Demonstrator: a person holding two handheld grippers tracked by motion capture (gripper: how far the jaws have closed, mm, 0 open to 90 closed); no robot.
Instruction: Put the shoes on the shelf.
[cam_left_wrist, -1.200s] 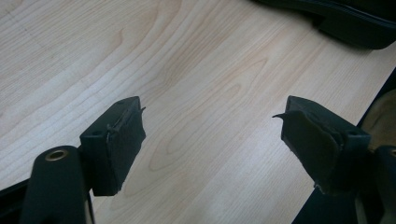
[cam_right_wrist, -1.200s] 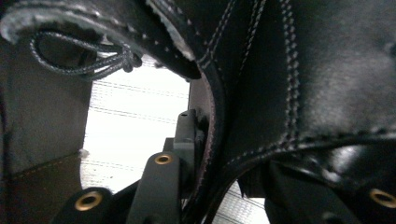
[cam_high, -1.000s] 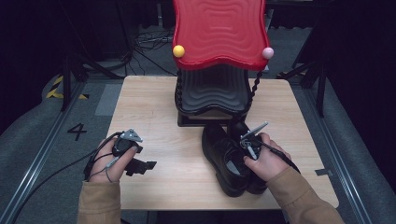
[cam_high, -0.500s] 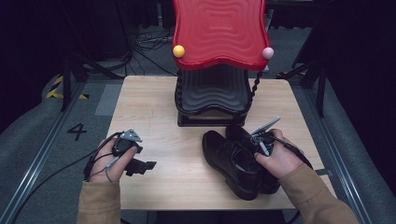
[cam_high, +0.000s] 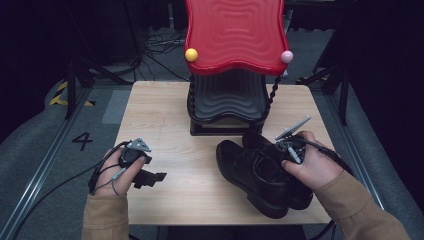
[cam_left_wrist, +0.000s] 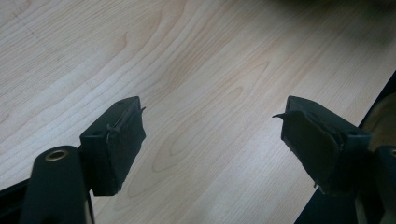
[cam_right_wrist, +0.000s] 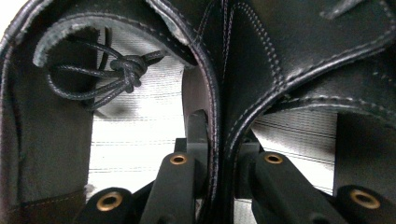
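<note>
Rack (cam_high: 227, 95) standing at back middle of surface (cam_high: 160, 115). Two shoes (cam_high: 257, 172) sitting side by side before rack, at front right of surface, touching each other. Right tool (cam_high: 280, 150) clamping shoes' adjoining inner walls (cam_right_wrist: 217, 116), one jaw inside each shoe. Left tool (cam_high: 150, 177) hovering over front left of surface, well apart from shoes, jaws spread.
</note>
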